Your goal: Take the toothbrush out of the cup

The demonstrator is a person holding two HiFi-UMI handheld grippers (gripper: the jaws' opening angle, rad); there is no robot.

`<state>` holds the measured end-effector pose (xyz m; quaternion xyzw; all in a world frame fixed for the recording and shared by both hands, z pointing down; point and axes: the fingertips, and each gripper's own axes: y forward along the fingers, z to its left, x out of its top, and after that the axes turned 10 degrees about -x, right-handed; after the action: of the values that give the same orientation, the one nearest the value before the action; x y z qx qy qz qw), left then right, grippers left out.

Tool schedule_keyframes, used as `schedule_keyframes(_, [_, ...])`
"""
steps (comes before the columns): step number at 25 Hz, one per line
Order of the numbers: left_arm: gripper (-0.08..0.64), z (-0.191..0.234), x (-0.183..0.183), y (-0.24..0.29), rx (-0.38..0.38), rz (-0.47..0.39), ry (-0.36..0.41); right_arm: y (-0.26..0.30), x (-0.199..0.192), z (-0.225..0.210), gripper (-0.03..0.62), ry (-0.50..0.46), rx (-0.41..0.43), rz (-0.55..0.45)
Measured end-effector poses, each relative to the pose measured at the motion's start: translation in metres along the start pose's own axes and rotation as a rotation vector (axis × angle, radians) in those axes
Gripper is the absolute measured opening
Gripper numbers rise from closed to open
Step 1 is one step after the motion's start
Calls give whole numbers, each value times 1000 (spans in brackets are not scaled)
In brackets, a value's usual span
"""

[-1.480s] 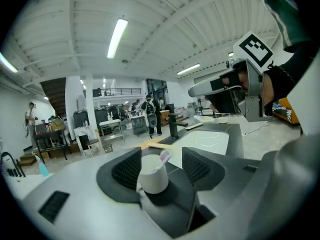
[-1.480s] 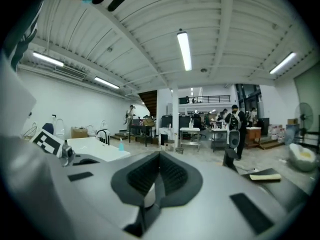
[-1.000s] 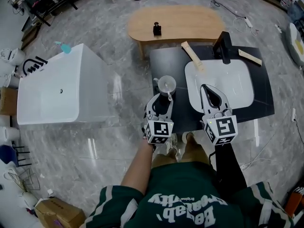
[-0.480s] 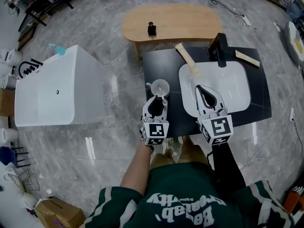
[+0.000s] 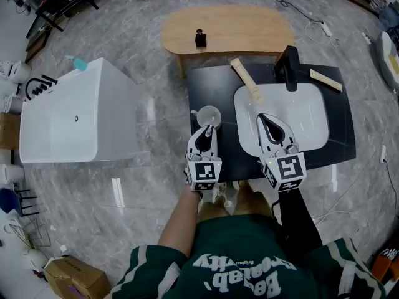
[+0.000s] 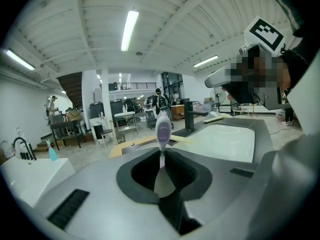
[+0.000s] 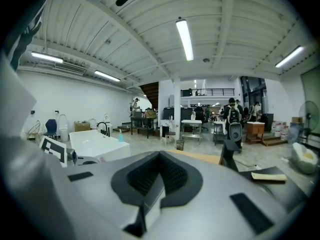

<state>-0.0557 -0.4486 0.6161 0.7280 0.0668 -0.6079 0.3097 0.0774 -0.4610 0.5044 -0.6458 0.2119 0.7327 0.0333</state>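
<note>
A pale cup stands on the black counter, left of the white basin. My left gripper reaches to the cup's near rim. In the left gripper view the toothbrush stands upright with its lilac head above the jaws. Its thin stem is between the closing jaws of the left gripper, and the pads press on it. My right gripper hovers over the basin's near left part, shut with nothing in it. The right gripper view shows its jaws meeting.
A black faucet stands behind the basin. A wooden brush and a wooden strip lie on the counter. Beyond it is an oval wooden table with a small black object. A white bathtub stands at the left.
The left jaws stood wide apart near the cup; they have come together on the toothbrush stem. The right gripper has stayed shut over the basin.
</note>
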Motion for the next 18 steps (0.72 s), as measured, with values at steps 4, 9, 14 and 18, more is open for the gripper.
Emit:
schedule_keyframes(4, [32,3,11,-1,7,-34,-7,1,1,-2,5,0,0,-2])
schedule_keyframes(9, [32,4,20,-4,-5,-46,-34,3,4,2,5,0,6,-8])
schedule_keyframes(14, [32,9,40,-12,-24,-57,-43,4,16,6,5,0,12,-33])
schedule_keyframes(18, [32,18,60,-20,-23,-72,-41,5,28,8,5,12,8,-61])
